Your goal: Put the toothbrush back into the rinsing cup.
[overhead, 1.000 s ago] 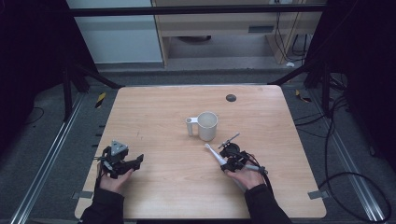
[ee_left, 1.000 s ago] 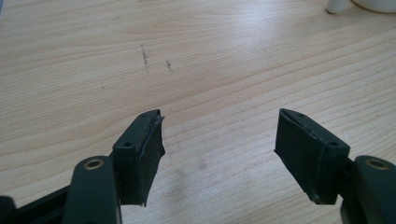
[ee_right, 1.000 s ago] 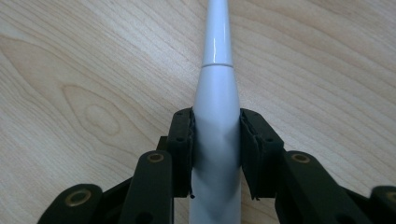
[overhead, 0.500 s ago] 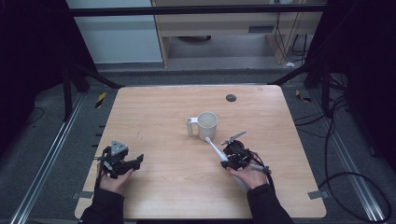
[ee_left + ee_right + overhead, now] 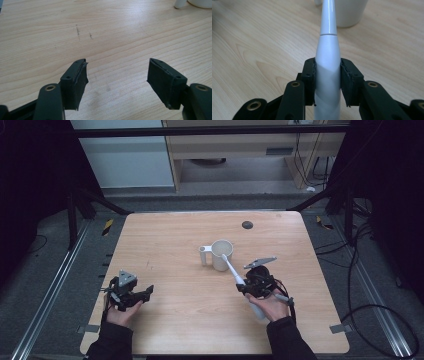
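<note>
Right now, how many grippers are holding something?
1: the right gripper is clamped on the white electric toothbrush near the mug; the left gripper is open, empty, over the table's left side.

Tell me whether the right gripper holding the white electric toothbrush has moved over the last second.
Yes. The right gripper has carried the white electric toothbrush forward, its head now at the rim of the white ceramic mug, which stayed put.
</note>
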Demonstrator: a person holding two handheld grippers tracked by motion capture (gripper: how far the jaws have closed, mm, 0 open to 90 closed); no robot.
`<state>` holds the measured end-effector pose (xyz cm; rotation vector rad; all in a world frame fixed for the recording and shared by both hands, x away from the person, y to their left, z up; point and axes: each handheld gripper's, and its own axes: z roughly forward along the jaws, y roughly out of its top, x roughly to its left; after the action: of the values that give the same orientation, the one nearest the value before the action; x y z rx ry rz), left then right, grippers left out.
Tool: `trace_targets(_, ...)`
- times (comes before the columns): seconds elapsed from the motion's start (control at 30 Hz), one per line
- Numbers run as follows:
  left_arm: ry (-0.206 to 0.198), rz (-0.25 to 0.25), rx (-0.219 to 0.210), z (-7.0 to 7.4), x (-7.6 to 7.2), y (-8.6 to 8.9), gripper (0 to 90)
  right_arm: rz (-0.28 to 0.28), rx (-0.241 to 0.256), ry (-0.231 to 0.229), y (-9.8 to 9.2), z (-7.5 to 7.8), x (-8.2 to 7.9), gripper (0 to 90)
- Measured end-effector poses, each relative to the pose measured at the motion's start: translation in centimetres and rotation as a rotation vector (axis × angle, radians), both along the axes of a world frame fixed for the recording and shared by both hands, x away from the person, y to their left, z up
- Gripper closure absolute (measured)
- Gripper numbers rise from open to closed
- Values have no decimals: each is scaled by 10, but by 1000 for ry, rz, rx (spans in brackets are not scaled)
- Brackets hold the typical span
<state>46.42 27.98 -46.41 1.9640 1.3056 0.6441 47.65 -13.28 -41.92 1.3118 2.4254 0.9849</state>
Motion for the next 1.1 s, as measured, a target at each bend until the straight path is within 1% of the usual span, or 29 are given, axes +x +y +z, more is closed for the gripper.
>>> trace_targets(0.03, 0, 0, 1, 0, 0, 0, 311, -5, 28, -33, -2, 3, 0, 671)
trace_targets(0.07, 0, 0, 1, 0, 0, 0, 311, -5, 28, -33, -2, 3, 0, 671)
trace_targets(0.1, 0, 0, 1, 0, 0, 0, 311, -17, 45, -54, -4, 5, -1, 671)
trace_targets(0.13, 0, 0, 0, 0, 0, 0, 311, -17, 45, -54, -4, 5, -1, 671)
trace_targets(0.17, 0, 0, 0, 0, 0, 0, 311, -20, 57, -76, -4, 7, -2, 671)
trace_targets(0.2, -1, 1, -1, 0, 0, 0, 311, -20, 57, -76, -4, 7, -2, 671)
trace_targets(0.23, -1, 1, -1, 0, 0, 0, 311, -23, 67, -84, -4, 8, -2, 671)
trace_targets(0.27, -1, 1, -1, 0, 0, 0, 311, -24, 92, -98, -5, 11, -2, 671)
trace_targets(0.3, -1, 1, -1, 0, 0, 0, 311, -28, 105, -105, -5, 12, -3, 671)
trace_targets(0.33, -1, 1, -1, 0, 0, 0, 311, -28, 105, -105, -5, 12, -3, 671)
trace_targets(0.43, -1, 1, 0, 0, 0, 0, 311, -32, 123, -140, -5, 17, -3, 671)
trace_targets(0.47, -1, 1, 0, 0, 0, 0, 311, -34, 130, -153, -5, 19, -3, 671)
trace_targets(0.5, 0, 2, 0, 0, 0, 0, 311, -40, 144, -179, -5, 22, -2, 671)
trace_targets(0.53, -1, 1, 1, 0, 0, 0, 311, -40, 144, -179, -5, 22, -2, 671)
trace_targets(0.57, -1, 2, -1, 0, 0, 0, 311, -54, 161, -201, -4, 24, -2, 671)
trace_targets(0.6, -1, 2, -1, 0, 0, 0, 311, -54, 161, -201, -4, 24, -2, 671)
trace_targets(0.63, -2, 2, -2, 0, 0, 0, 311, -56, 168, -217, -4, 25, -1, 671)
trace_targets(0.67, -2, 3, -3, 0, 0, 0, 311, -72, 191, -243, -4, 28, -1, 671)
trace_targets(0.7, -2, 3, -3, 0, 0, 0, 311, -72, 191, -243, -4, 28, -1, 671)
trace_targets(0.77, -2, 3, -3, 0, 0, 0, 311, -87, 217, -272, -3, 32, 0, 671)
trace_targets(0.8, -2, 3, -3, 0, 0, 0, 311, -100, 242, -306, -3, 36, 0, 671)
trace_targets(0.83, -2, 2, -3, 0, 0, 0, 311, -109, 252, -324, -2, 38, 0, 671)
trace_targets(0.87, -2, 2, -3, 0, 0, 0, 311, -109, 252, -324, -2, 38, 0, 671)
trace_targets(0.9, -2, 2, -2, 0, 0, 0, 311, -122, 265, -359, -1, 41, 0, 671)
trace_targets(0.97, -2, 3, -4, 0, 0, 0, 311, -137, 281, -385, 1, 43, 1, 670)
trace_targets(1.0, -3, 2, -4, 0, 0, 0, 311, -137, 281, -385, 1, 43, 1, 670)
trace_targets(1.03, -3, 2, -5, 0, 0, 0, 311, -143, 289, -396, 1, 44, 1, 671)
trace_targets(1.07, -3, 2, -4, 0, 0, 0, 311, -155, 299, -418, 2, 45, 2, 671)
trace_targets(1.1, -3, 2, -5, 0, 0, 0, 311, -161, 305, -426, 2, 46, 3, 670)
